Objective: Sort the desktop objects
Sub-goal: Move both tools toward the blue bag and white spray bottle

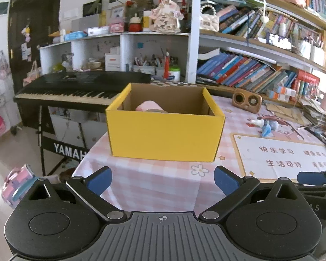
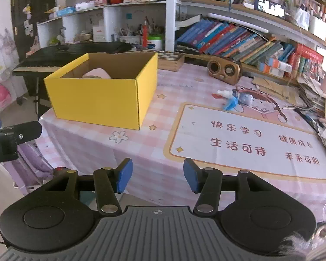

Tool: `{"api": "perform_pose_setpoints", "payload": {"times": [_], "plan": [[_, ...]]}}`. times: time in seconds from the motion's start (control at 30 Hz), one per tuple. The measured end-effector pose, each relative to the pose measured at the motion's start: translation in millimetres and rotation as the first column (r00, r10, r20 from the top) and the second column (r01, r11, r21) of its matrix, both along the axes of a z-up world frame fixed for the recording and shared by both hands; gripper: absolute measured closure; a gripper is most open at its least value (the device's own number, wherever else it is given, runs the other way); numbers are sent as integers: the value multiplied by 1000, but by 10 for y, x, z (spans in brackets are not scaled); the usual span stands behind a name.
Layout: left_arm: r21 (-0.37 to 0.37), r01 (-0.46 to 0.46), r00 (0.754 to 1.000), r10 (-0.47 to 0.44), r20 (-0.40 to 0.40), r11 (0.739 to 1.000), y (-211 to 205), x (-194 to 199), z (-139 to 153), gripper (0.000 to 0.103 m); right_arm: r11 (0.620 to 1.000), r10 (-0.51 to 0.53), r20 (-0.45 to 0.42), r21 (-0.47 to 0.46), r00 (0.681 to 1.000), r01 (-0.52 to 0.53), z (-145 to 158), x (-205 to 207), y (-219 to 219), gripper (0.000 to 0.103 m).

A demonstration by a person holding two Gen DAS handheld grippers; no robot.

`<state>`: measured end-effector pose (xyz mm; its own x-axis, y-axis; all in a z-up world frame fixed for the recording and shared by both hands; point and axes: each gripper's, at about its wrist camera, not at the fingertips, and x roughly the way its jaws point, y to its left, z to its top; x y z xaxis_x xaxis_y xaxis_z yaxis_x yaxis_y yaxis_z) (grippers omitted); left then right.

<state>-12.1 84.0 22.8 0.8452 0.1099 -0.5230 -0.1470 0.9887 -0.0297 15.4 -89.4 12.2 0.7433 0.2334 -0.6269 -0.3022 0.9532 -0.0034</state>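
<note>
Cluttered bench: both grippers, left gripper and right gripper, gaped empty; small bottle right of yellow box could roll if nudged.

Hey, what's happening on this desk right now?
A person is sorting the desk with two handheld grippers. The left gripper and right gripper both hang over the near table edge, jaws open and empty. A pink item already lies in the yellow box; a small blue and white toy sits out on the mat.

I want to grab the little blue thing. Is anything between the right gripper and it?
No, only bare tablecloth and its printed sign lie between the right gripper and the blue thing, seen in the right wrist view.
</note>
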Motion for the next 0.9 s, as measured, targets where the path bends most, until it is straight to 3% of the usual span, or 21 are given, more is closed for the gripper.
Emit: {"api": "perform_pose_setpoints", "payload": {"times": [0.9], "plan": [[26, 205, 979, -205, -18, 978, -646, 461, -48, 1, 985, -172, -19, -15, 985, 171, -58, 188, -593, 41]]}}
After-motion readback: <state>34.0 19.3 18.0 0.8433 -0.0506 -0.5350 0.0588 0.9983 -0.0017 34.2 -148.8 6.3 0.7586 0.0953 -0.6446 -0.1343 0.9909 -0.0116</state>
